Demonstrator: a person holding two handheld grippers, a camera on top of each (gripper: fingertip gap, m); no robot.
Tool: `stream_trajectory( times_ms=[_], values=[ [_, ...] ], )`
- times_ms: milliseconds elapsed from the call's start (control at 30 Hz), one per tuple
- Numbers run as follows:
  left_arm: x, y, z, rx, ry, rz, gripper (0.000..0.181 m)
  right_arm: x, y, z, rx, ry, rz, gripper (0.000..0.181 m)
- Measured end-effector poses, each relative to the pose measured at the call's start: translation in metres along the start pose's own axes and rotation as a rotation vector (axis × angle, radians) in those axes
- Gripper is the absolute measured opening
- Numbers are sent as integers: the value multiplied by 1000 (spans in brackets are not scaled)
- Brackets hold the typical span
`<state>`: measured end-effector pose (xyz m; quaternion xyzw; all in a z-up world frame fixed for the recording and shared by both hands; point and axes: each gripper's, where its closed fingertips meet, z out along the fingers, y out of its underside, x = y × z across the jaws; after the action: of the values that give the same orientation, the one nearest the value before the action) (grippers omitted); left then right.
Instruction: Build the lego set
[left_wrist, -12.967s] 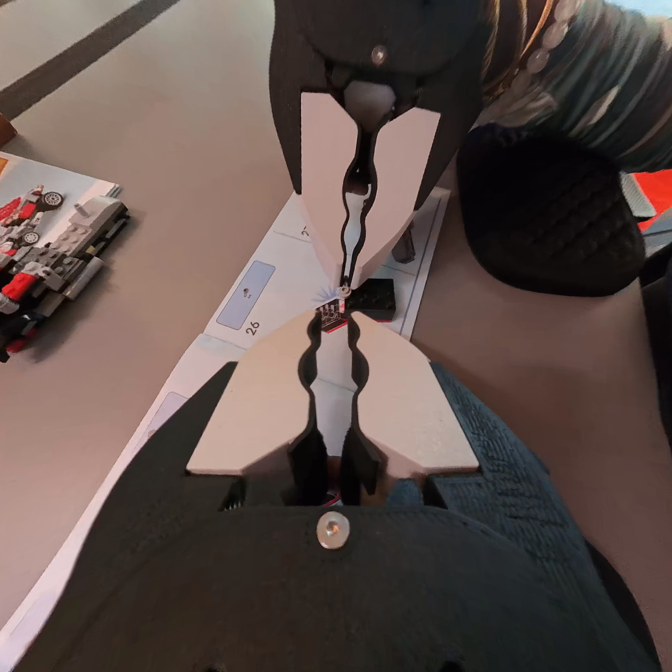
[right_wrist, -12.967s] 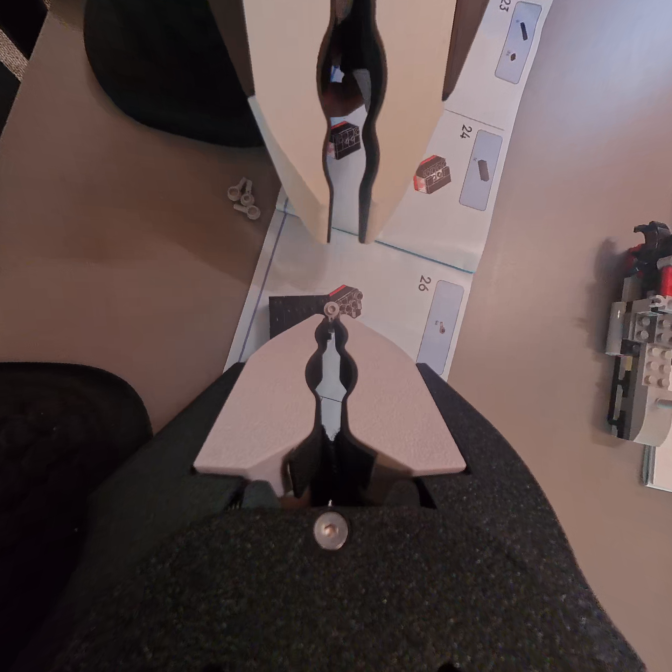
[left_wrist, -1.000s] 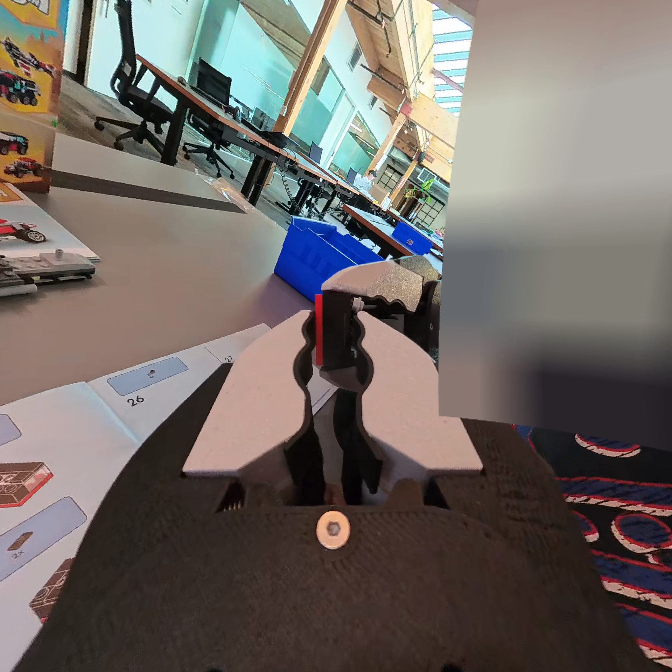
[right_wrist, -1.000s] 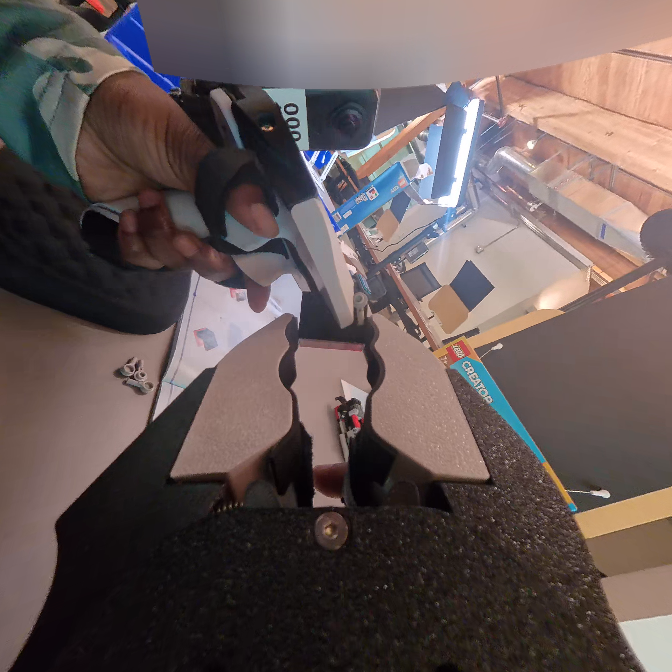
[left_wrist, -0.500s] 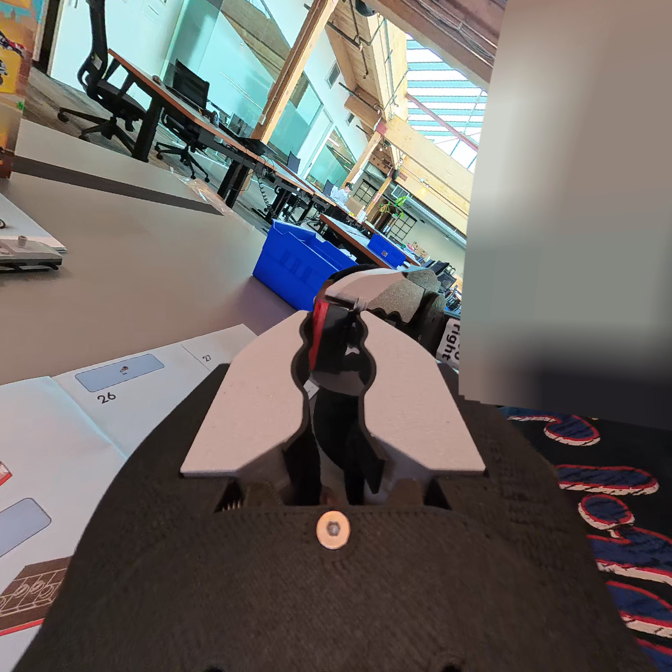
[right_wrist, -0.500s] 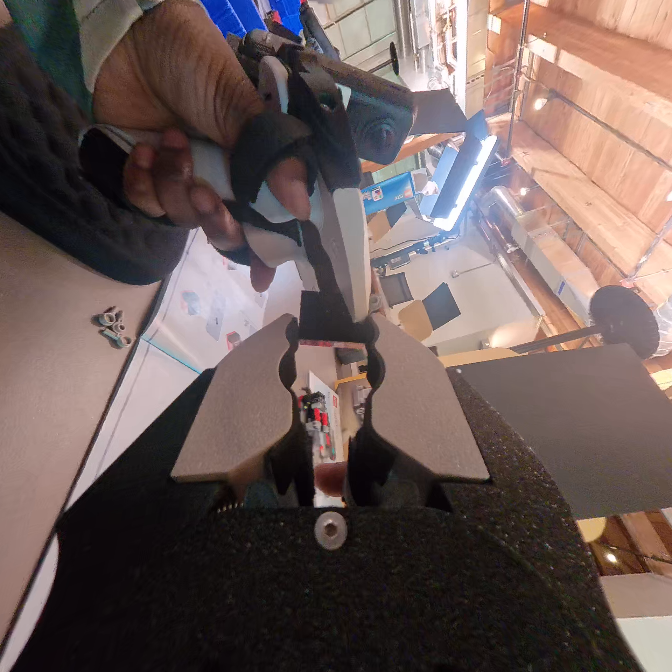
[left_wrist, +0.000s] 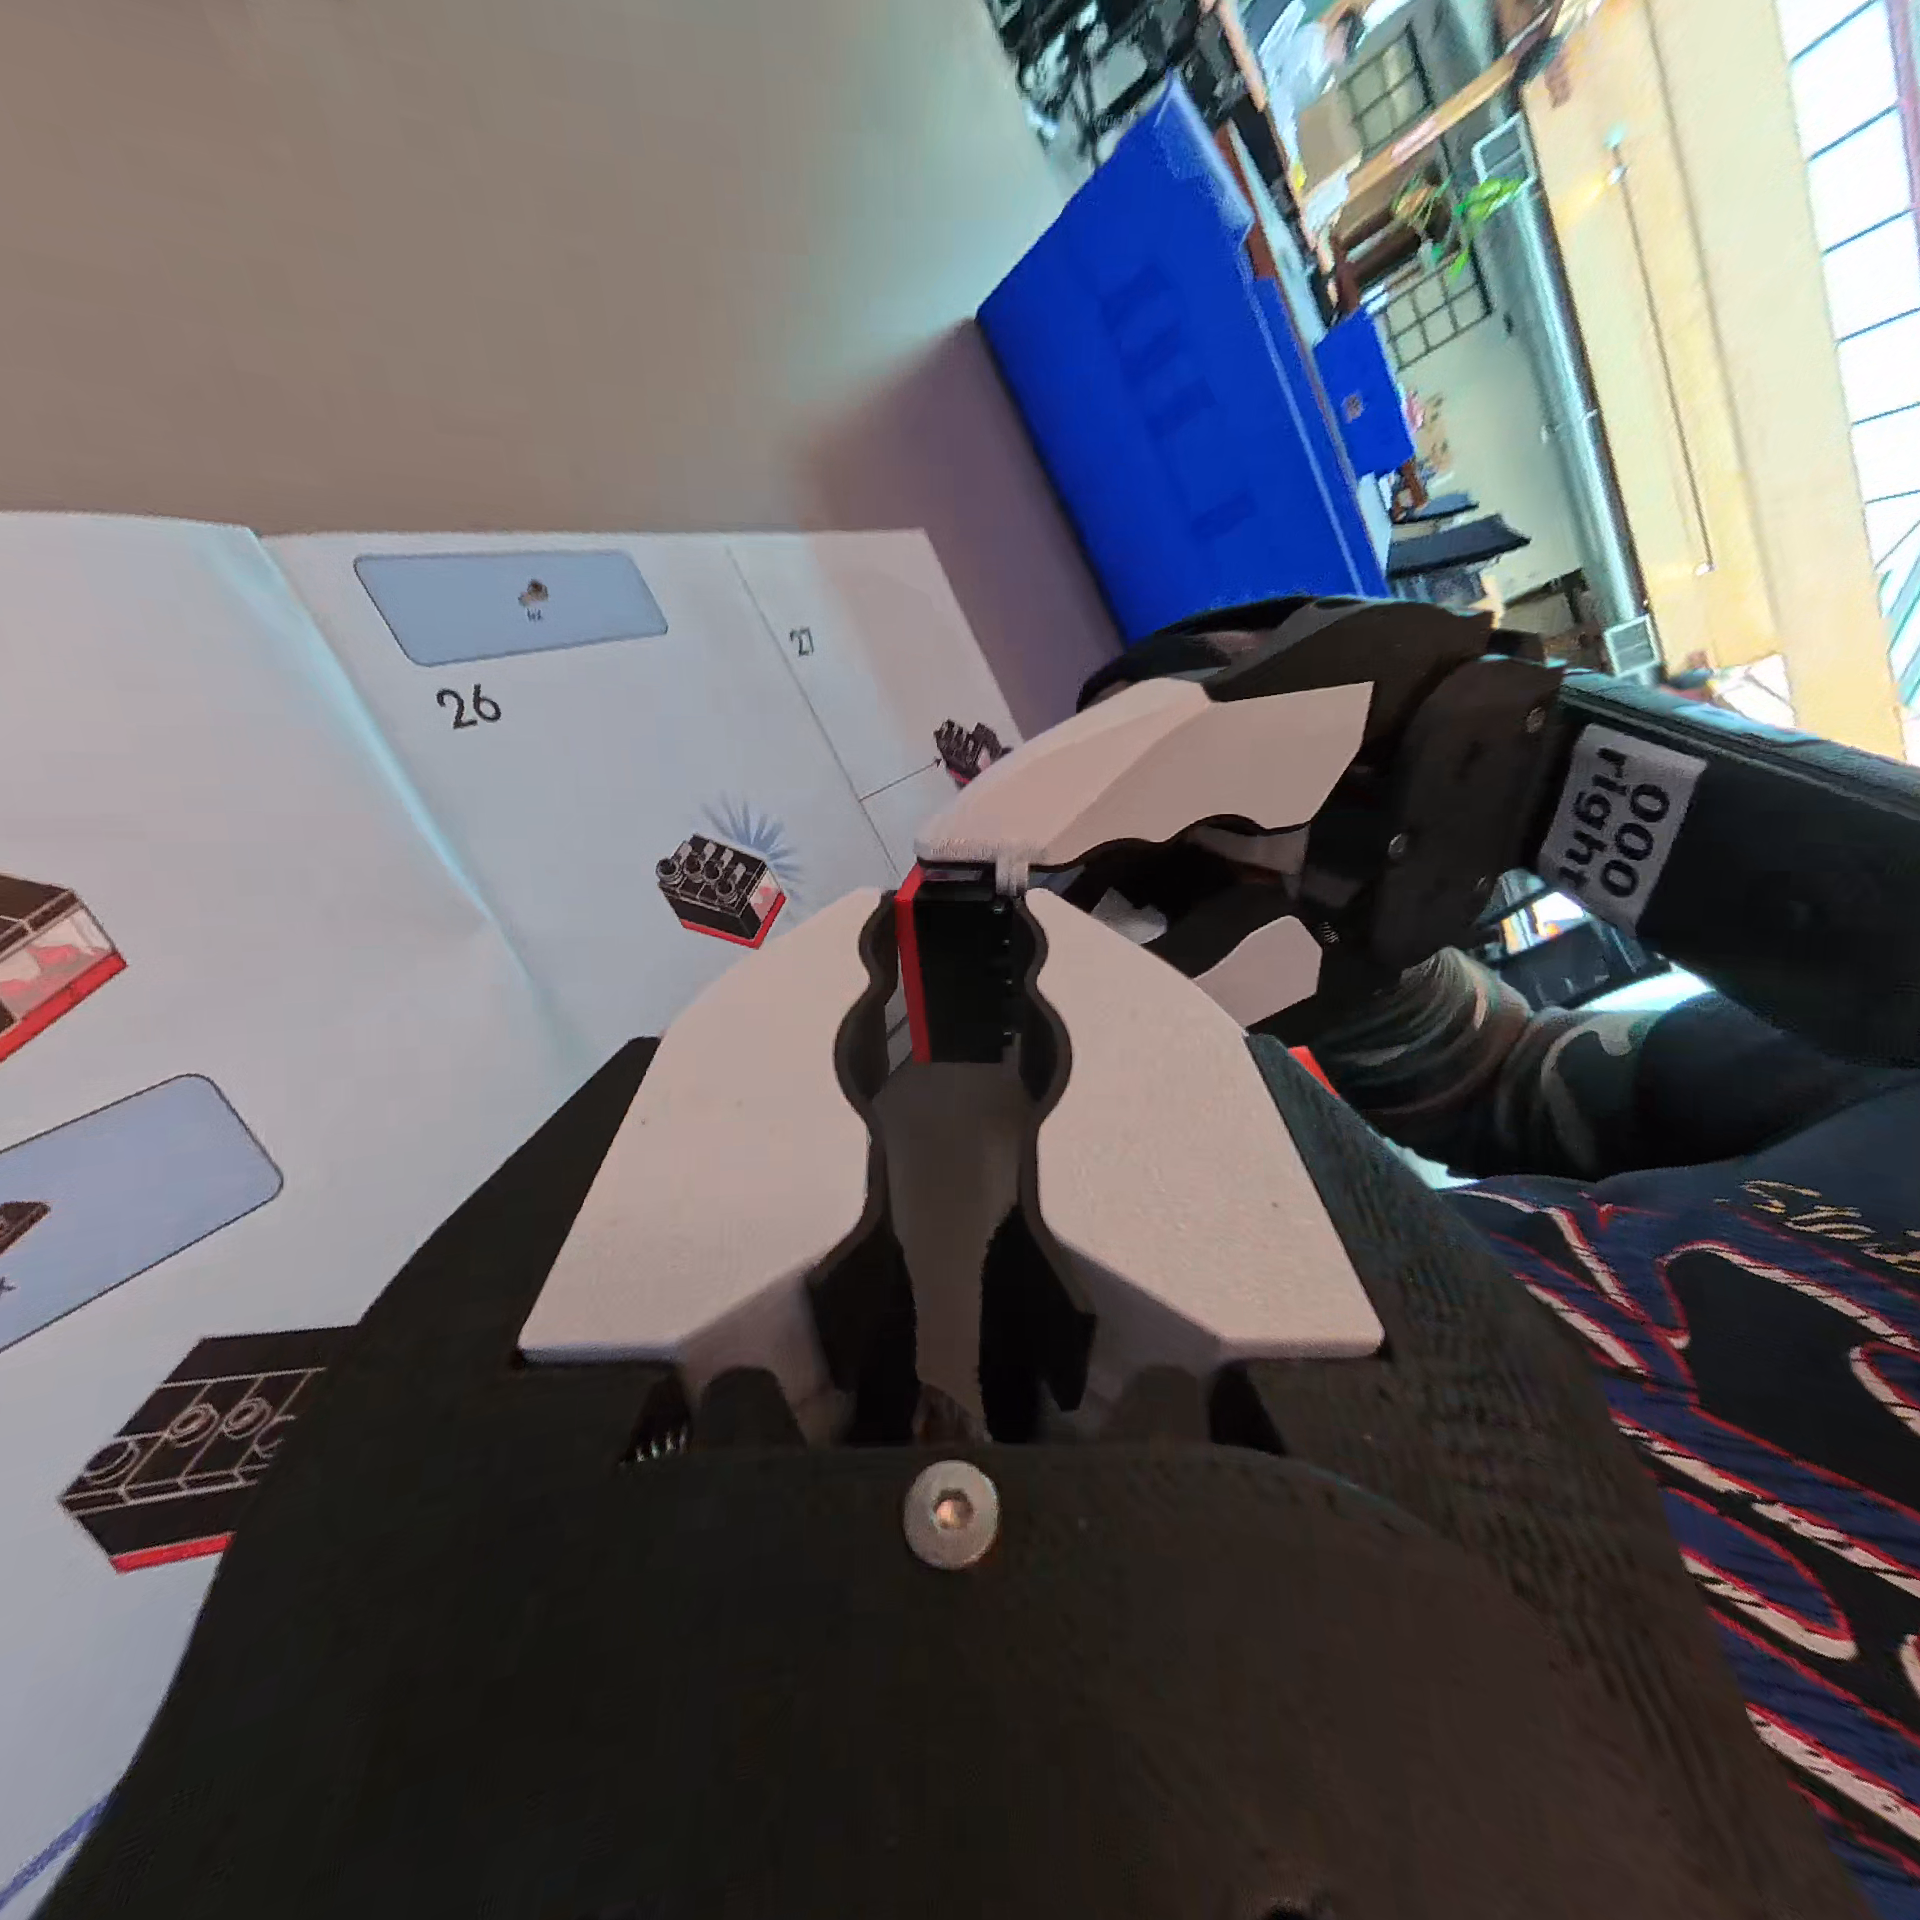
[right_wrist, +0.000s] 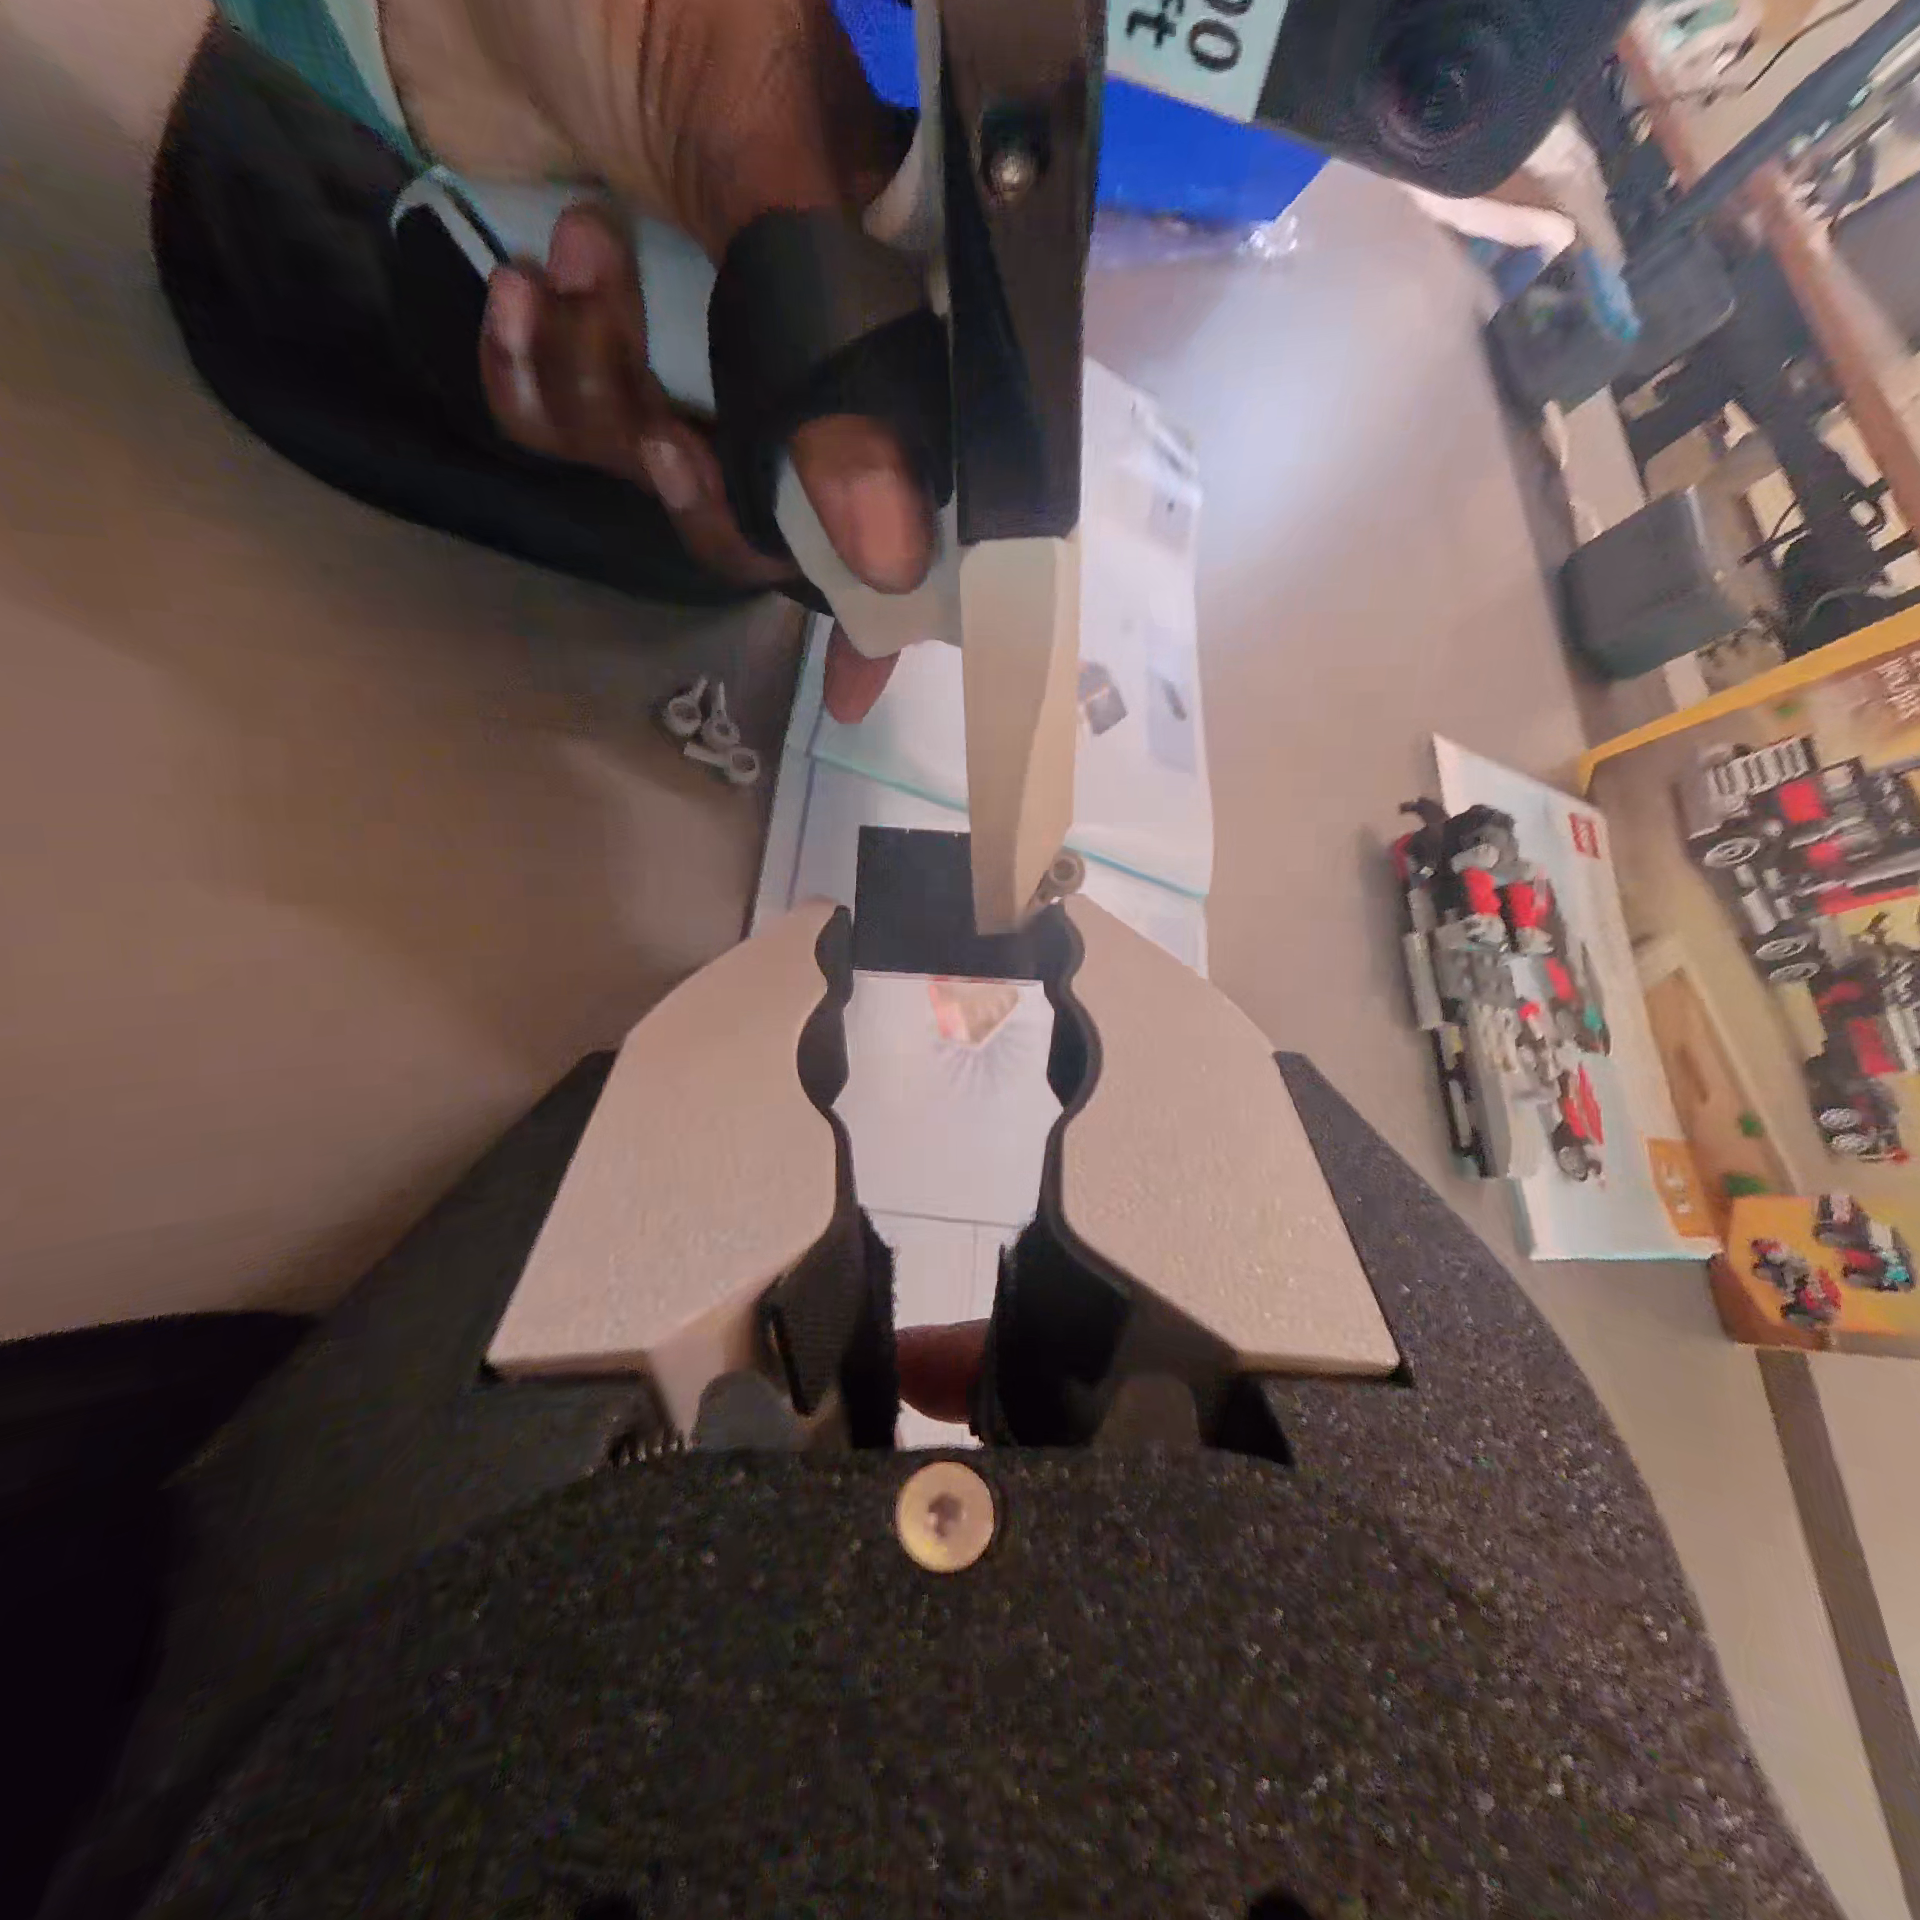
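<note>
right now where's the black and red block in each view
Left wrist view: the block sits centre frame, clamped at the tips of the left tool, red edge on its left.
Right wrist view: it is just above centre, seen as a black square, between the tips of the right tool.
Shared landmark: the open booklet behind it.

left wrist: close, faces right gripper | right wrist: close, faces booklet | shared: brick
</note>
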<state>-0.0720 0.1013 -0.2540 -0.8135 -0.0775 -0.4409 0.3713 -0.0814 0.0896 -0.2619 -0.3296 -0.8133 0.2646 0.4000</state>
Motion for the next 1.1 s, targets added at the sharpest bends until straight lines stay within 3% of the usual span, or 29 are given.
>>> stream_trajectory(
  times_ms=[300,500,700,1100],
  values=[
    [-13,22,13,-176,-57,-41,27,-17,26,2,-102,-95,148,36],
    [-8,16,9,-125,-48,-10,33,-16,33,3,-121,-143,246,36],
    [-3,18,4,-124,-73,128,33,-17,37,4,-139,-229,405,36],
    [8,14,-3,-60,30,129,34,-20,39,3,-206,-336,409,41]
  ],
)
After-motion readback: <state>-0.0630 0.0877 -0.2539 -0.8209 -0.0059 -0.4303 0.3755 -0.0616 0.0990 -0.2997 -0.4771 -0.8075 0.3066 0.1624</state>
